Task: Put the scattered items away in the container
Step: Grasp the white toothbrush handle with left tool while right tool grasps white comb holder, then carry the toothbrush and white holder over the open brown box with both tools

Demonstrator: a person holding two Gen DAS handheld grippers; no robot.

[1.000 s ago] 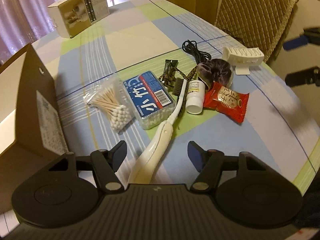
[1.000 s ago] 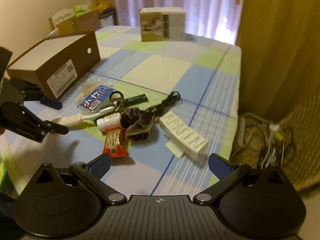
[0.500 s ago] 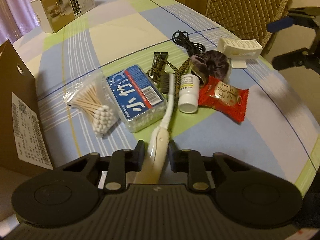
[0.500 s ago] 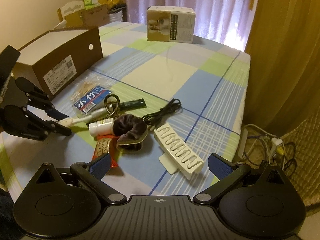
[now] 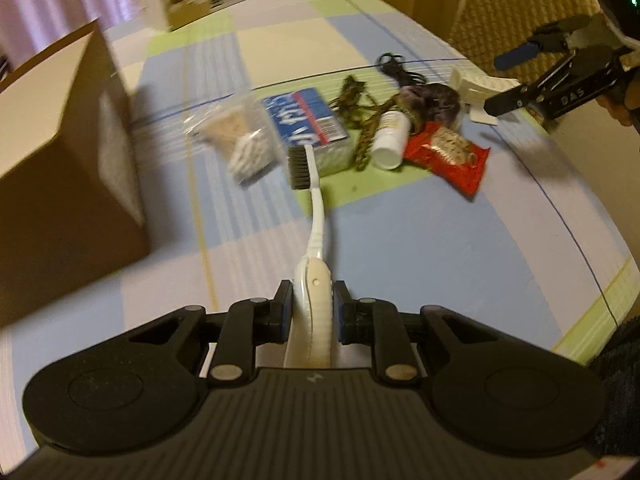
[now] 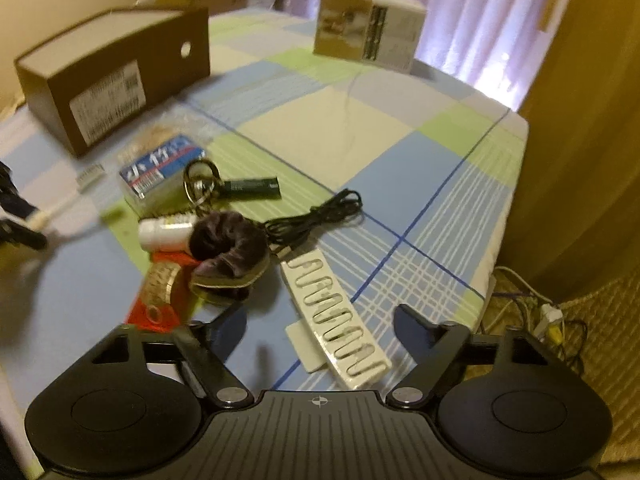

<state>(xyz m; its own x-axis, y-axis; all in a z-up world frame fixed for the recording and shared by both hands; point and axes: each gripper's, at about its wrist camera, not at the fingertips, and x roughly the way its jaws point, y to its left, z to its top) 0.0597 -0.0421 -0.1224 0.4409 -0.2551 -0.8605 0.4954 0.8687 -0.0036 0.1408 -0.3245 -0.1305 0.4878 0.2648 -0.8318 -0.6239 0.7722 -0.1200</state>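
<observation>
Holding the toothbrush (image 5: 316, 216) by its thick white handle, I have the left hand-held gripper (image 5: 310, 314) pinched onto it, bristle head pointing forward and lifted clear of the counter (image 5: 460, 248). The right hand-held gripper (image 6: 320, 326) is spread wide with nothing between its fingers, hovering just above the white slotted clip (image 6: 334, 322).

Progress, as I judge it: the first item is in transit only. The brown cardboard box (image 5: 60, 168), which I take to be the container, stands at the left edge of the counter, near the cluster; its inside is not visible, so I cannot tell whether anything is already in it.

Items left on the counter, counted:
- One bag of cotton swabs (image 5: 240, 140).
- One blue-labelled clear case (image 5: 310, 124).
- One small white bottle (image 5: 390, 140), lying on its side.
- One red snack packet (image 5: 448, 156).
- One dark scrunchie (image 6: 228, 244), touching the bottle and the packet.
- One key ring with lanyard (image 6: 202, 184) and a dark stick-shaped tag.
- One coiled black cable (image 6: 316, 216).
- One white slotted clip.

A second, printed box (image 6: 368, 36) stands well apart at the far end; I cannot tell whether it belongs to the task.
</observation>
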